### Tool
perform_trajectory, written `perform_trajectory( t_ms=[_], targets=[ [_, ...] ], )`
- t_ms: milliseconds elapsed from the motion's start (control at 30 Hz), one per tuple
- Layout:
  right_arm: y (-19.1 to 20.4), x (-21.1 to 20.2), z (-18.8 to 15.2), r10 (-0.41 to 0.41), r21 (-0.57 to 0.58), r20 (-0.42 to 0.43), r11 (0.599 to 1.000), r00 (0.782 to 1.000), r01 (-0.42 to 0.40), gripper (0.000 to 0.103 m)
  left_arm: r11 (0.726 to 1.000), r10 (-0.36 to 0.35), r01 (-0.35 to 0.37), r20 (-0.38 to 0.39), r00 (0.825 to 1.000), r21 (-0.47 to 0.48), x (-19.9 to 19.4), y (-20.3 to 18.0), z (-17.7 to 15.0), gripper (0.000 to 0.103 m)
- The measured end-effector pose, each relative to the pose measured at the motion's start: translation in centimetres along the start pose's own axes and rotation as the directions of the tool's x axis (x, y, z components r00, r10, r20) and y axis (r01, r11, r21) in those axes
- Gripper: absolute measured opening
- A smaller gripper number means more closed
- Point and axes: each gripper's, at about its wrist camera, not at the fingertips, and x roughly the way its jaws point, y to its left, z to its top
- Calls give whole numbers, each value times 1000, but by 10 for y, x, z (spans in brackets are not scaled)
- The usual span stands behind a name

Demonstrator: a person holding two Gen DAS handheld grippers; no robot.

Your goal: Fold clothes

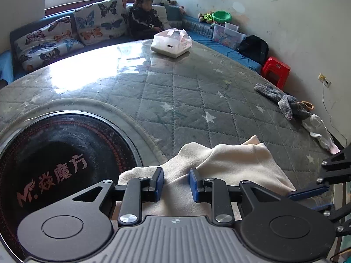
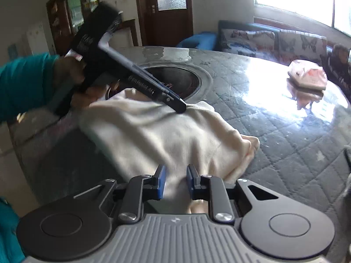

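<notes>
A cream-coloured, soft fleecy garment (image 2: 166, 135) is lying in a rumpled heap at the near edge of a round table covered in grey quilted cloth with pale stars (image 1: 197, 100), under a glossy clear sheet. The fabric is looking thick and napped, with rounded folds and one rolled hem toward the table's middle. One edge is touching the rim of a black round glass cooktop with red lettering (image 1: 54, 171) sunk into the tabletop.

The left gripper (image 1: 176, 183) is sitting over the garment with its blue-padded jaws a little apart and a raised fold of cloth between them; whether the pads are pressing it is hard to tell. The right gripper (image 2: 175, 180) is likewise standing slightly spread over the cloth, and I cannot tell whether it is pinching.

Only the left wrist view is showing a grey knitted item (image 1: 285, 103) and a white sock-like piece (image 1: 320, 131) lying apart near the table's far right edge, a red plastic stool (image 1: 275, 70), and a person sitting on a sofa with butterfly-print cushions (image 1: 98, 24). Only the right wrist view, which is motion-blurred, is showing a teal sleeve (image 2: 24, 83) holding the left gripper from the side, its black tip resting on the garment, and a dark wooden door (image 2: 166, 11). Both are showing a white plastic-bagged package (image 1: 171, 43) well across the table.
</notes>
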Motion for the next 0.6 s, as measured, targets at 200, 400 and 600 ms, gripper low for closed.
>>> perform_trajectory(
  t_ms=[200, 400, 600],
  targets=[
    [23, 18, 27, 134, -81, 37, 988, 990, -131, 20, 1000, -15, 15, -25, 1000, -10, 4, 5, 4, 30],
    [23, 62, 48, 206, -48, 30, 978, 978, -205, 21, 1000, -20, 20, -30, 999, -6, 4, 6, 5, 30],
    [32, 55, 29, 307, -41, -29, 950, 951, -308, 23, 1000, -26, 26, -34, 999, -2, 5, 7, 6, 30]
  ],
)
